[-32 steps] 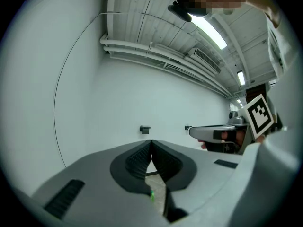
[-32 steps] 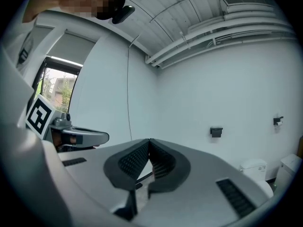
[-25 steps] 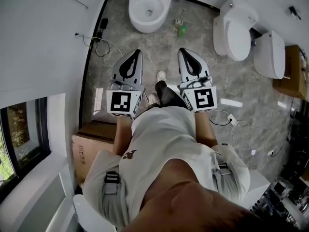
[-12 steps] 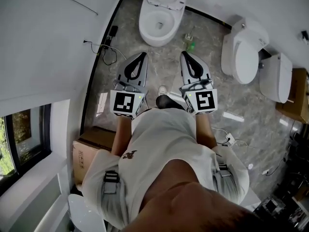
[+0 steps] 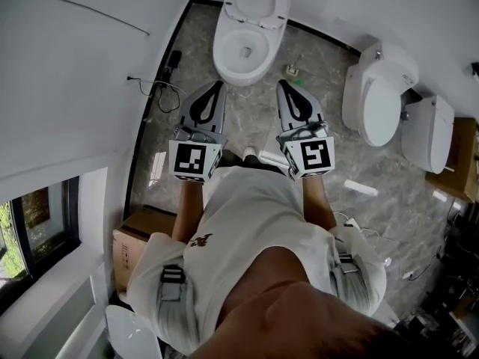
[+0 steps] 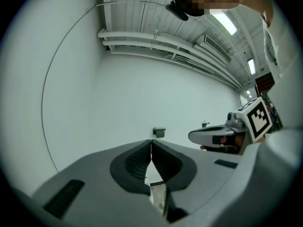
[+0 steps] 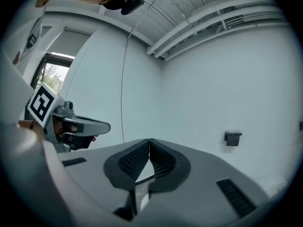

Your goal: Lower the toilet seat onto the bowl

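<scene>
Open floor [image 5: 247, 105] before toilet [image 5: 258, 52], wall [image 5: 82, 88] left

Cardboard box [image 5: 131, 247] partly behind the person's shorts [image 5: 153, 269], small floor item [image 5: 290, 70] beside toilet [image 5: 224, 57] too small to identify

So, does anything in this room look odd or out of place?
Yes: the toilet ahead has two more toilets askew at its right on the same floor, and loose cables trail across it.
</scene>
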A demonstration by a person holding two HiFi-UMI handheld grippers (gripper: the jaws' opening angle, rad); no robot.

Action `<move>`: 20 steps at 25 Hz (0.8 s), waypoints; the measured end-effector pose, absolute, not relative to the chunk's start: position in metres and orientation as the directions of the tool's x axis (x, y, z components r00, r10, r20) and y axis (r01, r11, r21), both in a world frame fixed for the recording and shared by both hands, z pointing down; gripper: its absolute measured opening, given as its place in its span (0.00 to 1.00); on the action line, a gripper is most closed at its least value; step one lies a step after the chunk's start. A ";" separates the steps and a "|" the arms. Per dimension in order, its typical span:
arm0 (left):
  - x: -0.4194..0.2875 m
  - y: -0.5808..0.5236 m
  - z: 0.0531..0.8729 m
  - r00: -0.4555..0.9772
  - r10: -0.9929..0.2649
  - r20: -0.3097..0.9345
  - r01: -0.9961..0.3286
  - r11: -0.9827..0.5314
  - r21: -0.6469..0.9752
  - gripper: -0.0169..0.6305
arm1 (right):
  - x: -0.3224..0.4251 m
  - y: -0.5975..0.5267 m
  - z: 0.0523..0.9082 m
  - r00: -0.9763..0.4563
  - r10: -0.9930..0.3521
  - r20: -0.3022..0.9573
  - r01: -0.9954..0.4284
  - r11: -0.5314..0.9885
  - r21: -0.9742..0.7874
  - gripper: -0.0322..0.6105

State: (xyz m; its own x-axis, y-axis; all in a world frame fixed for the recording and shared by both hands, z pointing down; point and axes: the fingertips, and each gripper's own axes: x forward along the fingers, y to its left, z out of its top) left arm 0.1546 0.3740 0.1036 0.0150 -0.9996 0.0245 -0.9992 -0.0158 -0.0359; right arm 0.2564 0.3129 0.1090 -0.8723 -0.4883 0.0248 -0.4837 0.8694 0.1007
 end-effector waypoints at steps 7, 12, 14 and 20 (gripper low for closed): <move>0.122 0.334 0.106 0.035 -0.999 0.022 -0.999 -0.035 -0.039 0.06 | 0.227 0.276 0.116 -0.862 -0.506 0.038 -0.502 0.860 0.092 0.08; 0.076 0.298 0.111 0.076 -0.997 0.020 -0.997 -0.076 -0.030 0.06 | 0.184 0.243 0.122 -0.838 -0.543 0.050 -0.537 0.838 0.100 0.08; 0.055 0.284 0.112 0.097 -0.995 0.020 -0.995 -0.098 -0.024 0.06 | 0.164 0.232 0.123 -0.828 -0.558 0.056 -0.551 0.828 0.103 0.08; 0.006 0.237 0.114 0.176 -0.984 0.030 -0.984 -0.176 -0.012 0.06 | 0.118 0.196 0.123 -0.785 -0.615 0.078 -0.607 0.788 0.103 0.08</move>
State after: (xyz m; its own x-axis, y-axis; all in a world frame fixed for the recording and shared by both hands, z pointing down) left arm 0.0062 0.2365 0.1139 0.1758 -0.9840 0.0297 -0.9843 -0.1762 -0.0116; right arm 0.1182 0.1957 0.1235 -0.7849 -0.6146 0.0783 -0.6069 0.7881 0.1026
